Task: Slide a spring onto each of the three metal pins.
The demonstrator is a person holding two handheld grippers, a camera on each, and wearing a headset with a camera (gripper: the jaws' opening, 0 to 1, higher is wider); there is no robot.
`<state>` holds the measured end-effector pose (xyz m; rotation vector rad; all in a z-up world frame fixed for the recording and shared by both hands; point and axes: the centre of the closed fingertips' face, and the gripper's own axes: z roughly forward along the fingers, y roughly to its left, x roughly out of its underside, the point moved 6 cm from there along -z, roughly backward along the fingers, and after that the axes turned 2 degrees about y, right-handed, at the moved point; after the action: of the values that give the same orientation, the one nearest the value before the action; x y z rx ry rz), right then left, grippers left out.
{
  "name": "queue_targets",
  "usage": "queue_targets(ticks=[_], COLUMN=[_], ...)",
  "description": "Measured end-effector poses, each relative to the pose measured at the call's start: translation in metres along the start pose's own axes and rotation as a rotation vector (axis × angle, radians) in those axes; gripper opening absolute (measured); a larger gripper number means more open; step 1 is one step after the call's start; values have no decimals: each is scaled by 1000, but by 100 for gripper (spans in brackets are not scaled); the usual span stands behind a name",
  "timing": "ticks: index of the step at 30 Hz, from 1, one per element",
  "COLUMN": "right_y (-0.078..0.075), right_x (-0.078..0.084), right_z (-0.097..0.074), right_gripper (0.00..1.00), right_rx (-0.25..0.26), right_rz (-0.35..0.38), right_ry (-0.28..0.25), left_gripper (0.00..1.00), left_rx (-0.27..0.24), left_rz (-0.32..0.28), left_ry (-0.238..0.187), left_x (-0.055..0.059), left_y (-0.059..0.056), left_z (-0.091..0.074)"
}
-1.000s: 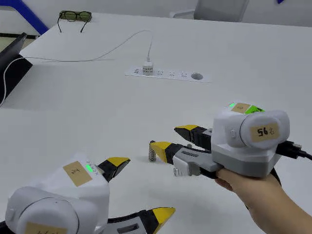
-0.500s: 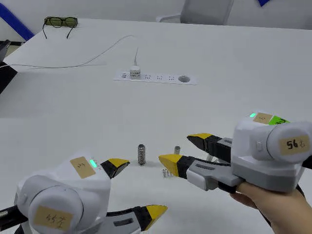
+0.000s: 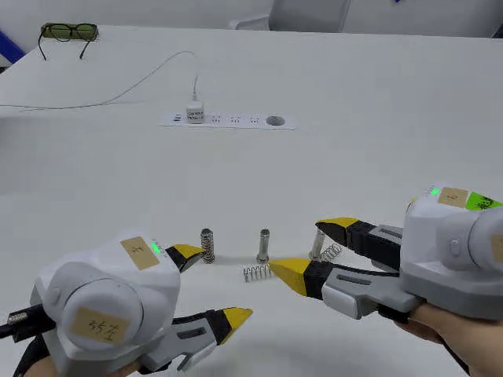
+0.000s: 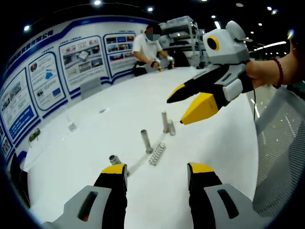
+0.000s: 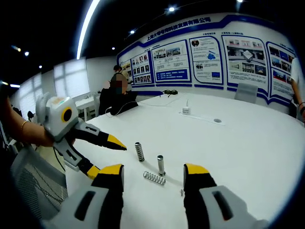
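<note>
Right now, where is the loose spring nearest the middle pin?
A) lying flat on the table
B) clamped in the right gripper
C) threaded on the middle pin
A: the loose spring lies on its side on the table, just in front of the bare middle pin.

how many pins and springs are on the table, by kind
metal pins: 3
springs: 3 (1 sits on a pin)
total: 6
</note>
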<state>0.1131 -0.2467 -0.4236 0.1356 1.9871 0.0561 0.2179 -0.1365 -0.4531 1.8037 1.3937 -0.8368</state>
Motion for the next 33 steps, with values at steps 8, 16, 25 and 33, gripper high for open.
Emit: queue_targets(ticks=[8, 16, 25, 33], right_y=[-7, -9, -9, -9], right_x=[10, 18, 27, 33], right_z=[-15, -28, -37, -43], right_gripper=[52, 54, 61, 63], right_rx=[-9, -9, -9, 2], right_rz=[38, 17, 19, 48], right_ry=[0, 14, 28, 26], left_gripper=[50, 43, 36, 29], left_rx=[35, 76, 94, 102], left_rz=[14, 22, 30, 27], left_ry=[10, 31, 73, 78], left_x=[-1, 4, 12, 16], left_y=[3, 6, 7, 9], left_z=[18, 38, 54, 61])
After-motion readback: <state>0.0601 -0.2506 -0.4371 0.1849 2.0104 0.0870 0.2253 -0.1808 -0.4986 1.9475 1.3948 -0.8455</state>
